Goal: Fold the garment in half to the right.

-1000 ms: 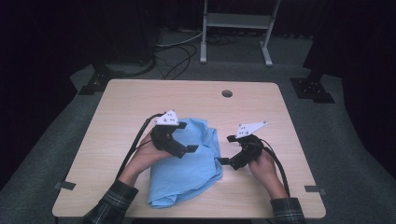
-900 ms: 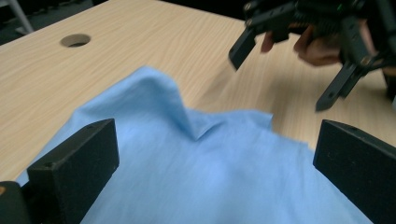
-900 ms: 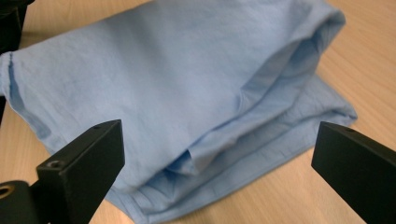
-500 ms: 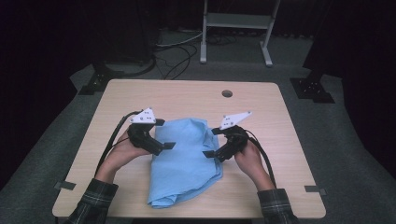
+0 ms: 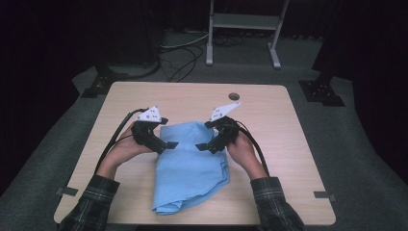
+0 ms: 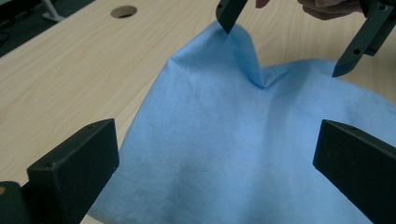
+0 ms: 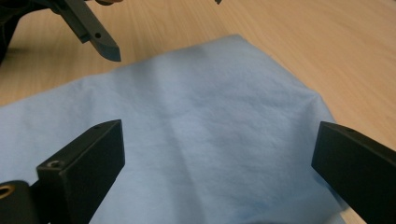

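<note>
A light blue cloth point(image 5: 190, 166) lies crumpled in the middle of the wooden table point(image 5: 288, 144), with its near end bunched toward the front edge. My left gripper point(image 5: 166, 144) hovers over the cloth's far left corner, its jaws wide open around bare fabric point(image 6: 224, 140). At the far right corner my right gripper point(image 5: 204, 146) is also open and faces the left one. In the right gripper view the cloth point(image 7: 210, 126) spreads flat between the jaws. In the left gripper view one right-gripper fingertip point(image 6: 229, 14) touches a raised fold of the cloth.
A round hole point(image 5: 234, 96) sits in the table's far side. Beyond the table are a metal stand point(image 5: 243, 21) and floor cables point(image 5: 178, 53). Bare wood surrounds the cloth on both sides. Tape marks point(image 5: 322, 195) lie near the front corners.
The right gripper has moved left and away from me to the cloth's far edge. The left gripper swung left, then back in. The cloth now lies narrower and longer.
</note>
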`<state>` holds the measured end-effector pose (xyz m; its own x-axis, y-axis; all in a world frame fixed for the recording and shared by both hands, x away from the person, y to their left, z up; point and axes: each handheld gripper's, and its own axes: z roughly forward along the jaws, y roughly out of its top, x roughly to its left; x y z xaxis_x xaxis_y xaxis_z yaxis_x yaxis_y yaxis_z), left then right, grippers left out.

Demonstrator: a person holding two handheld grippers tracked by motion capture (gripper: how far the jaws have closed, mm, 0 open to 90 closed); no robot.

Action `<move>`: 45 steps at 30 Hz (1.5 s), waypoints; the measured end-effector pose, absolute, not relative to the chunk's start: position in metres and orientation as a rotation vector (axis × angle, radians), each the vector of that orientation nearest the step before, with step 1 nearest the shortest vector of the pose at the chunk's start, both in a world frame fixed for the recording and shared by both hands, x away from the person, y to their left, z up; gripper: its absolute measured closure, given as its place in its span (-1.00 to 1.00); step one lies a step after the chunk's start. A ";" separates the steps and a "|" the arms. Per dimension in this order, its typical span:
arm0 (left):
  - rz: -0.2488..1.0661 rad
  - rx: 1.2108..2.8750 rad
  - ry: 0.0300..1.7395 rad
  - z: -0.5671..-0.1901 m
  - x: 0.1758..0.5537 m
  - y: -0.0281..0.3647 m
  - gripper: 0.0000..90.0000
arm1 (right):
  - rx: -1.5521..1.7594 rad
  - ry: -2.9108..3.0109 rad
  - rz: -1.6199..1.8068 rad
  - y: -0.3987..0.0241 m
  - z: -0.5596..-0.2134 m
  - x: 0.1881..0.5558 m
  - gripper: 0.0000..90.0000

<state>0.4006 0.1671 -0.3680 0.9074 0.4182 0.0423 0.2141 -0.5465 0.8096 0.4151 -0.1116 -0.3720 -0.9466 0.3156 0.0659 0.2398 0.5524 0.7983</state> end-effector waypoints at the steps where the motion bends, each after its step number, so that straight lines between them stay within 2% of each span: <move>1: 0.292 2.180 0.451 -0.371 0.403 0.166 -1.00 | 0.490 2.701 1.362 -0.110 -0.376 0.419 -0.94; 16: 0.240 2.353 0.490 -0.416 0.419 0.155 -1.00 | 0.550 2.801 1.173 -0.111 -0.432 0.450 -0.94; 22: 0.263 2.429 0.474 -0.424 0.419 0.147 -1.00 | 0.457 2.794 1.137 -0.112 -0.439 0.448 -1.00; 33: 0.248 2.365 0.482 -0.422 0.418 0.153 -1.00 | 0.368 2.819 1.012 -0.134 -0.434 0.436 -1.00; 35: 0.251 2.355 0.487 -0.413 0.416 0.156 -1.00 | 0.379 2.802 0.987 -0.136 -0.424 0.431 -0.91; 39: 0.251 2.274 0.434 -0.388 0.398 0.161 -1.00 | 0.401 2.766 1.152 -0.141 -0.400 0.422 -0.96; 42: 0.278 2.289 0.374 -0.376 0.380 0.162 -1.00 | 0.360 2.765 1.206 -0.136 -0.389 0.409 -0.96; 45: 0.279 2.318 0.334 -0.376 0.362 0.162 -1.00 | 0.312 2.790 1.203 -0.128 -0.392 0.393 -0.96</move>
<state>0.3621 0.1621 -0.3757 0.9420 0.3209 0.0985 0.1542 -0.6743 0.7222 0.3932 -0.1281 -0.3918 -0.9753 0.2210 0.0006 0.1520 0.6692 0.7274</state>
